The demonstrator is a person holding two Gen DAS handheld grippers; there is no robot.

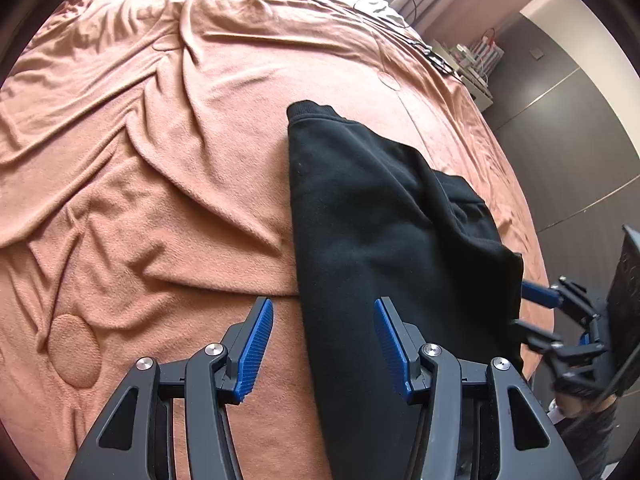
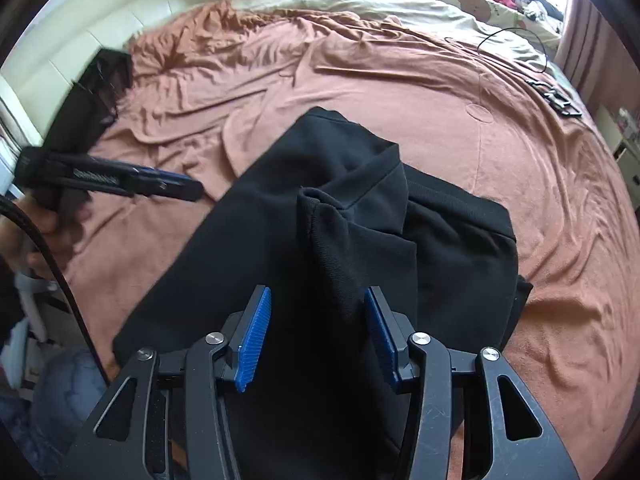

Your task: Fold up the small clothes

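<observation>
A black garment point(image 1: 380, 220) lies partly folded on the terracotta blanket point(image 1: 160, 160), ribbed cuff pointing away. My left gripper point(image 1: 324, 312) is open above its near left edge, and the cloth's edge runs between the blue pads point(image 1: 256, 344) without being pinched. In the right wrist view the same black garment point(image 2: 360, 220) has a raised fold and collar in the middle. My right gripper point(image 2: 316, 300) is open low over it, with the cloth between its spread fingers. The left gripper point(image 2: 168, 186) shows from the side, held by a hand, beside the garment's left edge. The right gripper point(image 1: 560, 312) sits at the garment's right edge.
The wrinkled blanket point(image 2: 500, 140) covers most of the bed, with a cream duvet point(image 2: 380, 4) beyond. Small black items point(image 2: 556, 98) and a thin cable point(image 2: 516, 36) lie near the far right edge. A cream headboard point(image 2: 100, 12) is left and dark wardrobe doors point(image 1: 560, 120) right.
</observation>
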